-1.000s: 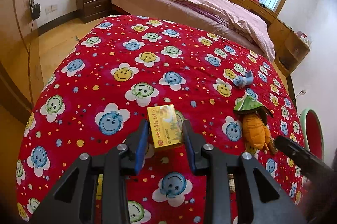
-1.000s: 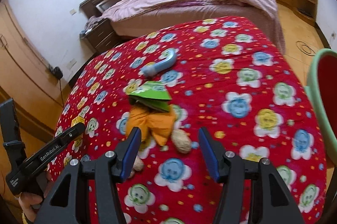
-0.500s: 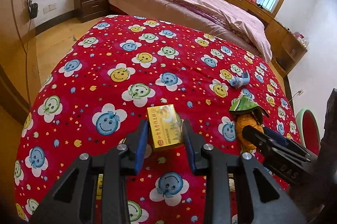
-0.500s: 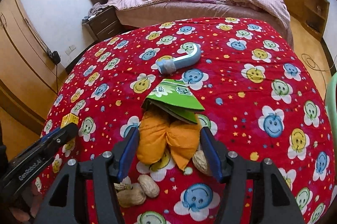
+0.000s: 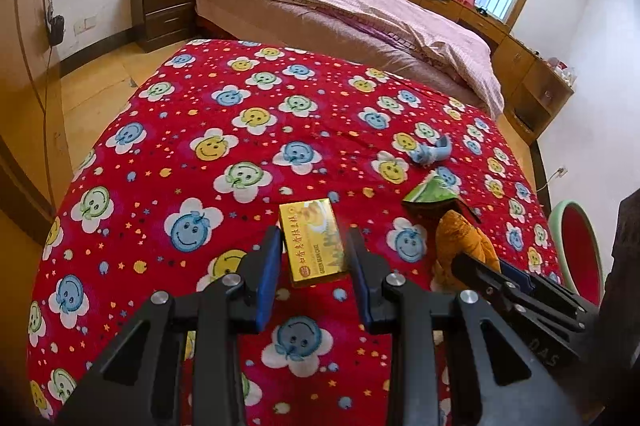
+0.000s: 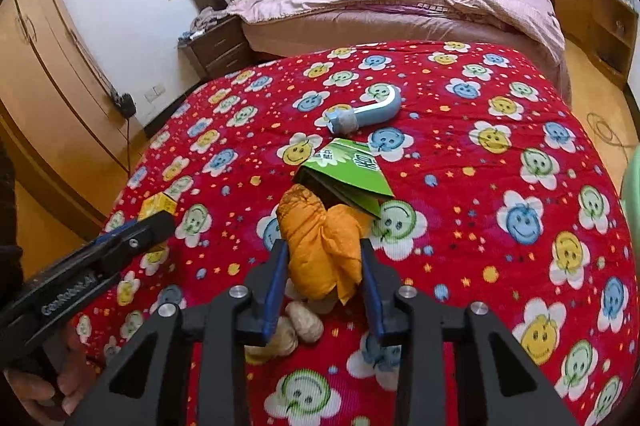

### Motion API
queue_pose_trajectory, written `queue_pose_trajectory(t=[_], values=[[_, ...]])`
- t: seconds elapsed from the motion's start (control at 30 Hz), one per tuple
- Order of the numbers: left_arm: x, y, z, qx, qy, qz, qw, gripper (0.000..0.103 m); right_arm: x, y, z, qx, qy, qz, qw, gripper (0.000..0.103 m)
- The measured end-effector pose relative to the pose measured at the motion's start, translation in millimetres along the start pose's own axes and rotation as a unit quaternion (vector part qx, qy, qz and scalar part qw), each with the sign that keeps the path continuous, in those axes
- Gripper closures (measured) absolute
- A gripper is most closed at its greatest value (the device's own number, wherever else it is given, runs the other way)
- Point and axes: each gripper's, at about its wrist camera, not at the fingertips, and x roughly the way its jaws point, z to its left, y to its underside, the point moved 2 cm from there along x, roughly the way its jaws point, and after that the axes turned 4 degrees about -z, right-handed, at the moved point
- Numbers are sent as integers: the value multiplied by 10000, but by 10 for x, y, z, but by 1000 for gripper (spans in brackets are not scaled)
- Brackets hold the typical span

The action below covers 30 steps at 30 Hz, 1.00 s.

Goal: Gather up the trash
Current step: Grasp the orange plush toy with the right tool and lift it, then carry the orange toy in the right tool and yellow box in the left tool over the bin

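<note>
My left gripper (image 5: 313,258) is clamped on a small yellow box (image 5: 312,242); both blue pads press its long sides, and the box points away from me over the red smiley-flower cloth (image 5: 192,162) that covers the desk. From the right wrist view I see that same gripper at the left edge, with a hand (image 6: 44,386) wrapped round its handle.

My right gripper (image 6: 323,272) has its jaws closing around a crumpled orange wrapper (image 6: 320,246). The wrapper sits between the two blue pads and fills the gap; the left pad looks to be touching it, but I cannot tell whether the right one is pressing yet. Just behind the wrapper, touching its far edge, lies a folded green carton (image 6: 348,174). Farther out and a little apart from the carton is a curved light-blue plastic piece (image 6: 366,112) with a taped end. Right below the wrapper, near my gripper's fingers, a few peanut shells (image 6: 296,326) lie in a small cluster on the cloth.

At the right edge of the left wrist view stands a bin with a pale green rim and red inside (image 5: 576,250), just beside the desk. Beyond the desk is a bed (image 5: 344,2) with a pink quilt.
</note>
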Motion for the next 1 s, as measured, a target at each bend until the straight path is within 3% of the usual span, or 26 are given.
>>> queue_pose_trajectory(t=[0.47,1.0], values=[[-237,38,-372,315,380,-106,9987,70,-702,34,-260,439,14,-592,9973,66],[-407,83,-1005,846,943,-19,9919,70,-1394,129,-934,1133,543,-1165,9852,66]])
